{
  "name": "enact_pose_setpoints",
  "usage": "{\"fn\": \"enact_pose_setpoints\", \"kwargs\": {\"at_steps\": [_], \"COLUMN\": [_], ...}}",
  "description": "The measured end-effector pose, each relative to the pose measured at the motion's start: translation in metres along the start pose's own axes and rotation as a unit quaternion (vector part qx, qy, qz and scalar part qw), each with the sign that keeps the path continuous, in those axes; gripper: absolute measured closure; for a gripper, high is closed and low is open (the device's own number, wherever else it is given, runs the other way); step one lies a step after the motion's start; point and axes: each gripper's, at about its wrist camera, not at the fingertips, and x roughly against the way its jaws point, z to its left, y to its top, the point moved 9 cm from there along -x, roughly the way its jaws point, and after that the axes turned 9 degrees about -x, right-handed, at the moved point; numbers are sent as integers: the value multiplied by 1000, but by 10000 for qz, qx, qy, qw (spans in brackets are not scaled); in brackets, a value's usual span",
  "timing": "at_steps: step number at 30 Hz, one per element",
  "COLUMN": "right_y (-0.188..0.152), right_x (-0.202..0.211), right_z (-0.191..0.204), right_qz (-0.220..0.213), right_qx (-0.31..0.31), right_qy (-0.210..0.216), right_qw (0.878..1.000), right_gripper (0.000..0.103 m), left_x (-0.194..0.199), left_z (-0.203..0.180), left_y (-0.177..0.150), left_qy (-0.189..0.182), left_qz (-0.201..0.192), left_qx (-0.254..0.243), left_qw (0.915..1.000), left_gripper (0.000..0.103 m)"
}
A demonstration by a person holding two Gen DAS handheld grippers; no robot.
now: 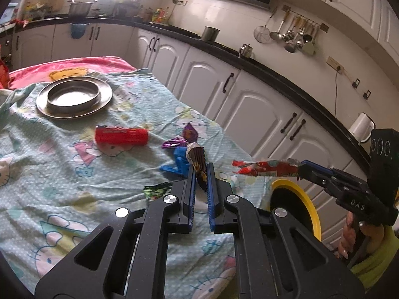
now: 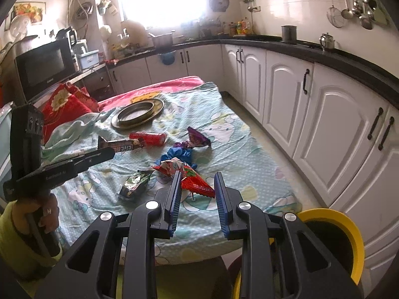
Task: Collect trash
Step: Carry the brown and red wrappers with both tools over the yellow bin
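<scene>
My left gripper [image 1: 201,174] is shut on a brown chocolate-bar wrapper [image 1: 198,160], held above the table; the same wrapper [image 2: 122,145] shows at its tip in the right wrist view. My right gripper [image 2: 197,186] has its jaws apart in its own view, with a red wrapper [image 2: 192,182] touching the left finger; in the left wrist view the red wrapper [image 1: 266,168] hangs from its tip [image 1: 303,169]. A red packet [image 1: 121,135], purple wrapper [image 1: 185,137], blue wrapper [image 1: 175,163] and green wrapper [image 1: 155,190] lie on the cloth. A yellow-rimmed bin [image 2: 344,236] stands at the table's right.
A steel plate with a bowl [image 1: 73,97] sits at the table's far end on the patterned cloth [image 1: 49,174]. White cabinets [image 2: 324,129] under a black counter run along the right, with a narrow floor strip between. A red cushion [image 2: 67,107] lies far left.
</scene>
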Motion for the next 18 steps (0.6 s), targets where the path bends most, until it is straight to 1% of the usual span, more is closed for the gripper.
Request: {"fn": "enact_pose_setpoints", "kwargs": {"at_steps": [8,18], "right_y": [2,0], "right_x": [25,42], "right_z": [-26,-49], "right_qz": [-218,-336], "right_qx": [-286,-517], "right_qy": [-134,-283], "right_qw": [9993,9977], "right_gripper": [78,78], "left_x": [-5,-11], "left_z": [-26,-55], "left_y": [-2,-4], "left_qy": [-169,-346], "left_qz": [49,109], "left_qx": [-212,-459], "left_qw": [9996,9983], "left_gripper": [99,99]}}
